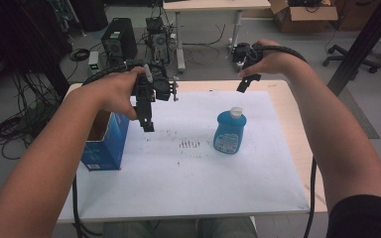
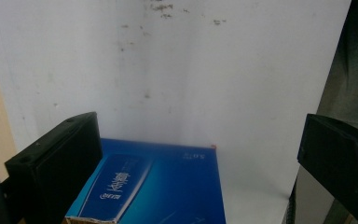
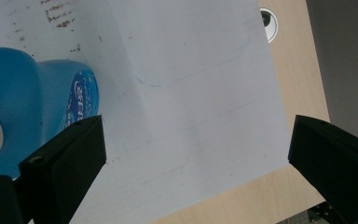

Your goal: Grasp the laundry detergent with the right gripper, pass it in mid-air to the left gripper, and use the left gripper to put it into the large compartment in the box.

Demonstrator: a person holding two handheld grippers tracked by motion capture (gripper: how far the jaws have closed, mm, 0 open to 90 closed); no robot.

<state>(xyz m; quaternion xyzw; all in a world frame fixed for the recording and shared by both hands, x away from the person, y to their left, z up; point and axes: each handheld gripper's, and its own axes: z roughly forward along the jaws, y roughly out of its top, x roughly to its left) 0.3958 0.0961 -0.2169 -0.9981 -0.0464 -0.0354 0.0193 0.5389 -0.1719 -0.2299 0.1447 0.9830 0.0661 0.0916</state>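
A blue bottle (image 1: 229, 131) with a white cap stands upright on the white sheet (image 1: 188, 173), right of the middle. An open-topped blue box (image 1: 105, 144) stands at the sheet's left edge. My left gripper (image 1: 147, 123) hangs above the sheet just right of the box, pointing down. In the left gripper view the jaws of my left gripper (image 2: 198, 135) stand wide apart and empty, with the blue box (image 2: 168, 186) below them. My right gripper (image 1: 242, 85) hovers above the table's far edge, behind the bottle. Its jaws (image 3: 196, 135) are open and empty, with the bottle (image 3: 32, 102) at the left.
The wooden table (image 1: 300, 134) shows bare along its right side, with a round cable hole (image 3: 269, 22). Beyond the far edge lie a computer tower (image 1: 119, 39), tangled cables, a second table (image 1: 213, 6) and a cardboard box (image 1: 302, 15). A black post (image 1: 362, 44) slants at the right.
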